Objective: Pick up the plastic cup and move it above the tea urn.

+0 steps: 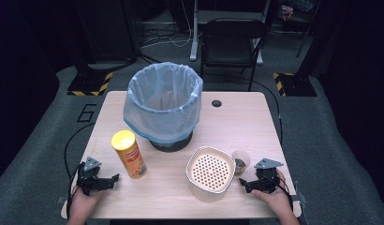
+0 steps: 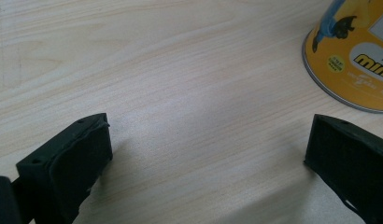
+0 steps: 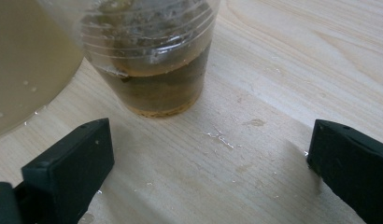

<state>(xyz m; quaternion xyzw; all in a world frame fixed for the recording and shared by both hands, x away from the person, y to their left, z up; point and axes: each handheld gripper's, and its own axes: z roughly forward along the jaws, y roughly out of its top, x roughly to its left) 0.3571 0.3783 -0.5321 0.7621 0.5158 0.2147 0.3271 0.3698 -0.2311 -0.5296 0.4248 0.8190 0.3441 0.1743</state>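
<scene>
Resting on the table (image 1: 237,124), both grippers gape w/ nothing between the jaws: left gripper (image 1: 116,178) near the front-left edge, just beside the yellow can (image 1: 129,154); right gripper (image 1: 242,183) front-right, close to the clear cup (image 3: 152,60) of brown liquid. Cup stands touching the cream perforated container (image 1: 210,173); lined bin (image 1: 163,104) sits behind, mid-table.

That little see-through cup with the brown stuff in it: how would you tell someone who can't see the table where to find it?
Start at the bin lined with a pale blue bag at the back of the wooden table. Come toward the front right to the cream container with a perforated top. The clear plastic cup stands just right of it, the one transparent thing, holding brown liquid.
</scene>
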